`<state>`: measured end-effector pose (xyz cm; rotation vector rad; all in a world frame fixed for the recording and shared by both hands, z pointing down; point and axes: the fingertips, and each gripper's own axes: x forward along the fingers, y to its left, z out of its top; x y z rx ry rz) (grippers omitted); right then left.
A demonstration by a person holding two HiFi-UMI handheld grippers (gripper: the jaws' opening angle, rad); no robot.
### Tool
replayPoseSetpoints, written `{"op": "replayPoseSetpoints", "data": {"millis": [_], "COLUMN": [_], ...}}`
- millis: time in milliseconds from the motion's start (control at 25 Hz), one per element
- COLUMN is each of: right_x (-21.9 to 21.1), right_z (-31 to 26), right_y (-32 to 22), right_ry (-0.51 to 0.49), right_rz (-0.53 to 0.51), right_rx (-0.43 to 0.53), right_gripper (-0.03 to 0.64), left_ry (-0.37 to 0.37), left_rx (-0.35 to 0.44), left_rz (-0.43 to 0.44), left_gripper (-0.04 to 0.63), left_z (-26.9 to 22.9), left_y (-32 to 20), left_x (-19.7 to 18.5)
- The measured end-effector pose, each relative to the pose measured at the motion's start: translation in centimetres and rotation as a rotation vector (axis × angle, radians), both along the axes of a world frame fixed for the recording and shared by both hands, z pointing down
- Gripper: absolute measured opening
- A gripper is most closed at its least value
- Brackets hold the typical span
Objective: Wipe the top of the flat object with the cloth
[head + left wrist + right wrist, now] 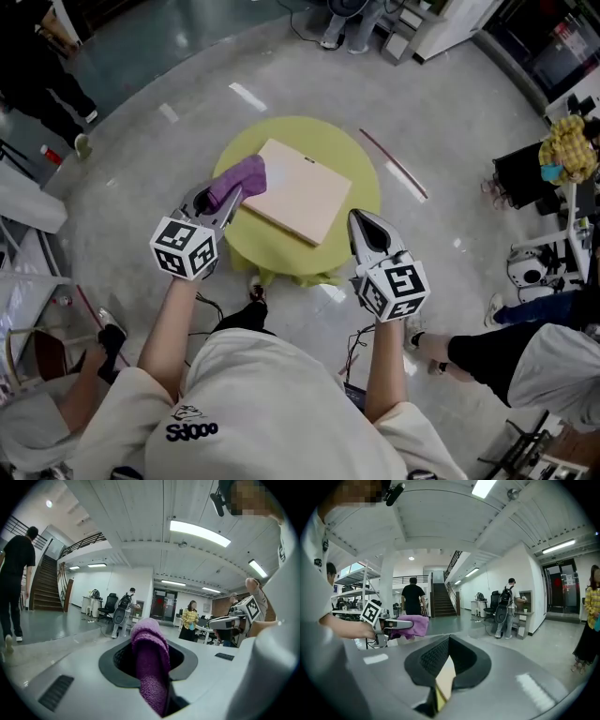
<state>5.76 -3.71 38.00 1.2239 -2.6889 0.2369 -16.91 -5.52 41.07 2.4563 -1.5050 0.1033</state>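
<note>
Cream shirt fabric (pixel 253 403) on the person's torso is being shown closest in the head view, with both forearms being stretched forward. At the left, the left gripper (pixel 228 199) is being held over the near-left part of the round yellow-green table (pixel 366 178). A purple knitted cloth (pixel 239 178) is being carried in it, overlapping the left corner of the flat square beige board (pixel 302 192). Whether the cloth is touching the board is not being shown. The grip itself is being revealed only in the left gripper view, where the jaws are being pressed tight on a fold of the cloth. The board is being supported at the table's middle. At the right, the right gripper (pixel 360 221) is being held just beside the board's near-right edge. Only its own view is showing the jaws being kept almost together, nothing being gripped, with beige and yellow being glimpsed through the thin slit.
</note>
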Motion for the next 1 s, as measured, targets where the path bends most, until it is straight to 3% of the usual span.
{"op": "replayPoseSetpoints", "data": {"millis": [360,640,1000], "right_x": [-3.1,-2.4,-0.4], "right_z": [1.4,1.7,3.5], "right_y": [-7.7,-10.5,-14.3], "right_ry": [0.005,0.020,0.045], "right_rz": [0.011,0.009,-0.057], "right_rx": [-0.018,-0.020,-0.072], "right_gripper": [0.009,0.009,0.009], "left_ry": [-0.015,-0.073,-0.204], "left_rx": [-0.048,-0.085,-0.168], "left_rz": [-0.007,-0.033,-0.190], "left_gripper": [0.100,0.100,0.100], "left_z": [2.6,4.1,8.4], "left_y": [-7.7,-11.5,-16.3], "left_x": [-4.0,-4.0,-4.7]}}
